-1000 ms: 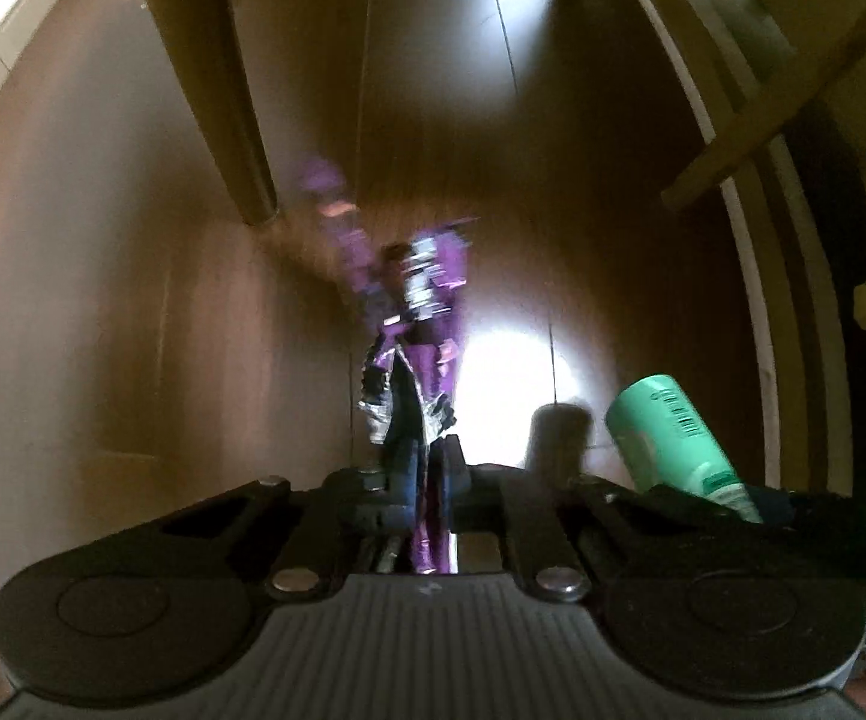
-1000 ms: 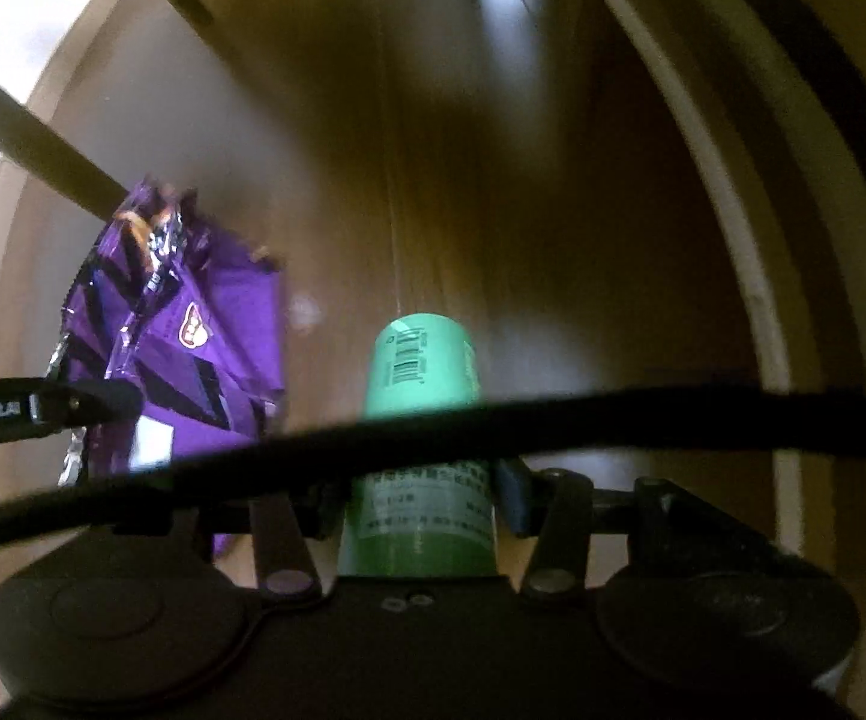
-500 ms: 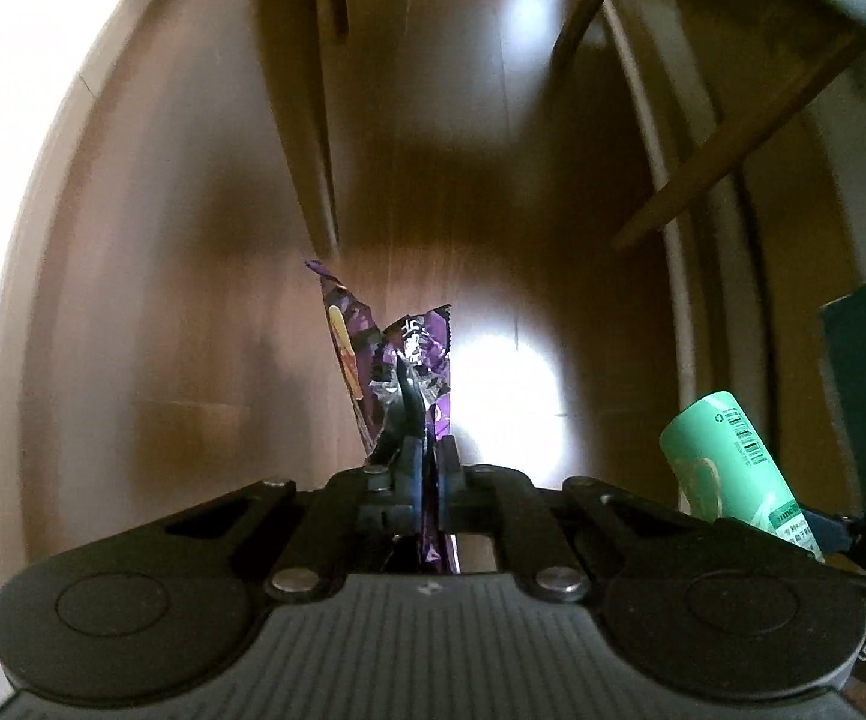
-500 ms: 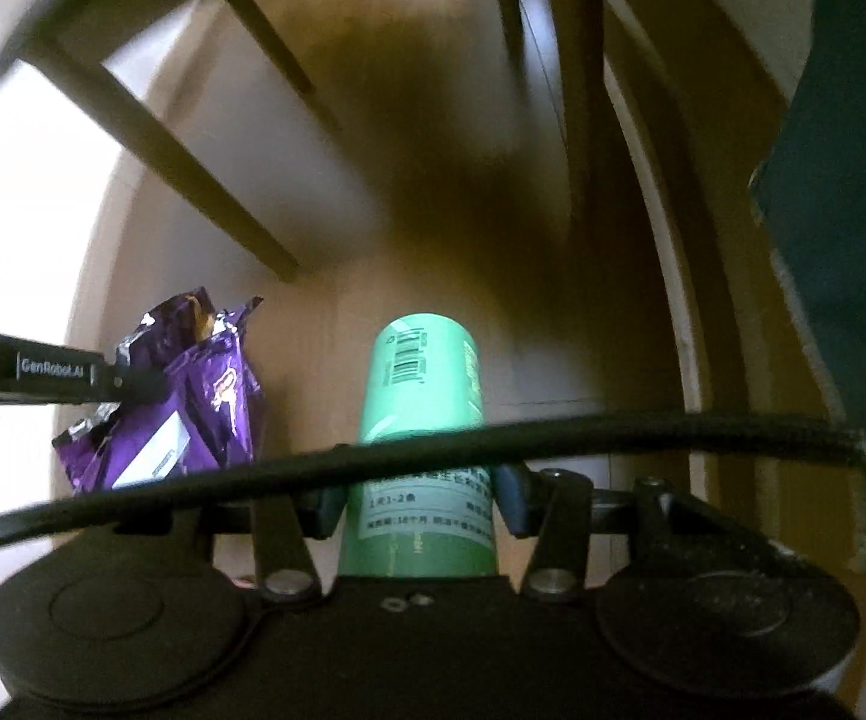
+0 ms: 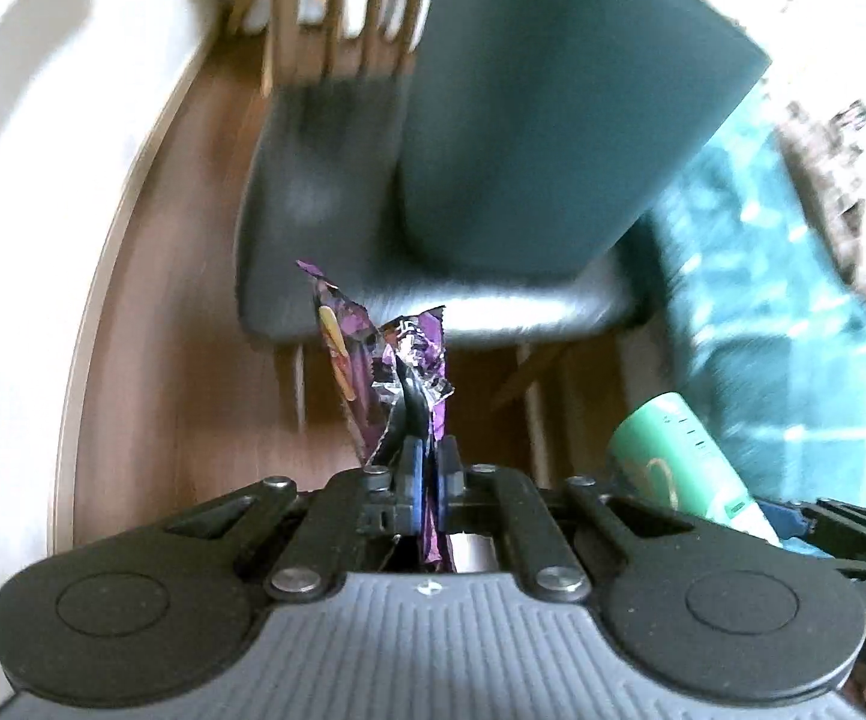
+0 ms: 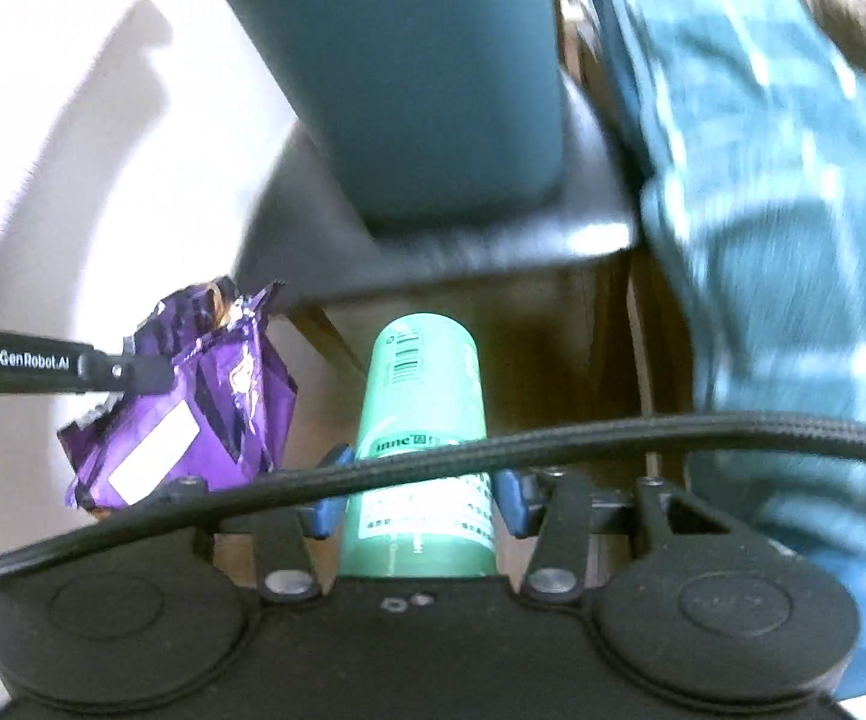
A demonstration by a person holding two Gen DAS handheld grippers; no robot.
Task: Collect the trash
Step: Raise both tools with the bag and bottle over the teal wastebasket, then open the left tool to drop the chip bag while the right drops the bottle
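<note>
A crumpled purple snack wrapper (image 5: 372, 360) sticks up from my left gripper (image 5: 417, 396), which is shut on it high above the floor. The right wrist view shows the same purple wrapper (image 6: 192, 414) at the left, pinched by the left gripper's finger (image 6: 132, 371). My right gripper (image 6: 417, 492) is shut on a green cylindrical can (image 6: 423, 420), its blue pads pressed on both sides. In the left wrist view that green can (image 5: 673, 456) shows at the lower right.
A chair with a dark grey seat (image 5: 324, 192) and a teal backrest (image 5: 553, 120) stands just ahead, over the brown wooden floor (image 5: 192, 390). A teal checked cloth (image 6: 763, 240) hangs on the right. A black cable (image 6: 493, 450) crosses the right wrist view.
Both grippers have risen far from the floor, each keeping its load. The chair legs and bare floor gave way to the chair's seat, backrest and the checked cloth.
</note>
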